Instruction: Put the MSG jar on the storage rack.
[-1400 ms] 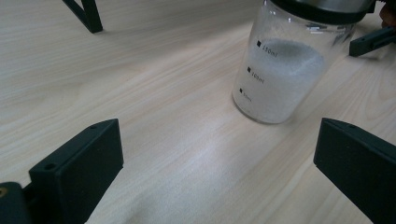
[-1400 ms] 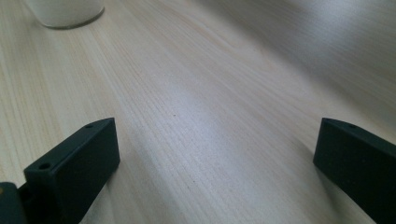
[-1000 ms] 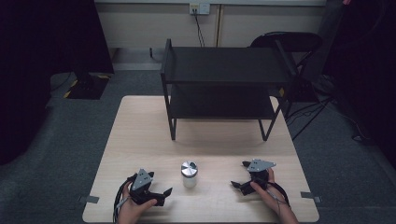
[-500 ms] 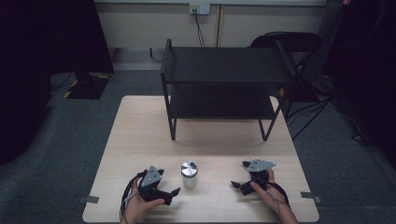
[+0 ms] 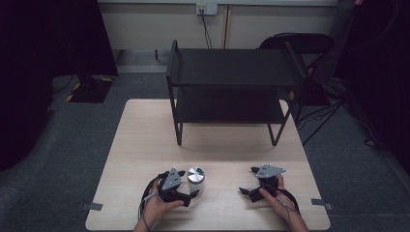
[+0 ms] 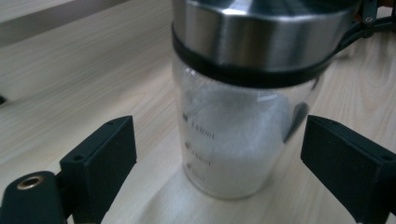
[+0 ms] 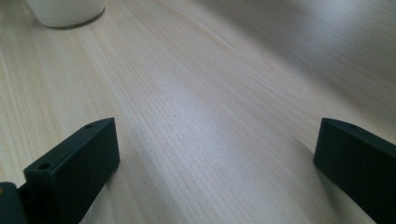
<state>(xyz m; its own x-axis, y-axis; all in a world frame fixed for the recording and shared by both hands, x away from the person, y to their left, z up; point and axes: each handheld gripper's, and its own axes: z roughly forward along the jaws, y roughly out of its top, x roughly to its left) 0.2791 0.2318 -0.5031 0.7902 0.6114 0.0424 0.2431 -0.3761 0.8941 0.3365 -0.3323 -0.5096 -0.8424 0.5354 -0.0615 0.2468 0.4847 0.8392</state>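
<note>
Jar (image 6: 243, 116), steel-lidded, between released left tongs (image 5: 186, 195); top-heavy, liable to tip if nudged. Right tongs (image 5: 247, 192) released, well aside.

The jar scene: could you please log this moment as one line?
left gripper: open, astride jar | right gripper: open, over bare table | jar: upright, lidded

A pale wood-grain tabletop (image 5: 145, 140) stands on grey carpet. On its far half sits a black two-tier shelf rack (image 5: 232, 92), its legs planted on the wood and both tiers bare. Near the front edge stands a glass jar (image 5: 196, 179) with a steel lid, holding white powder about halfway up and marked with printed measuring lines. The rest of the wood surface lies bare.
</note>
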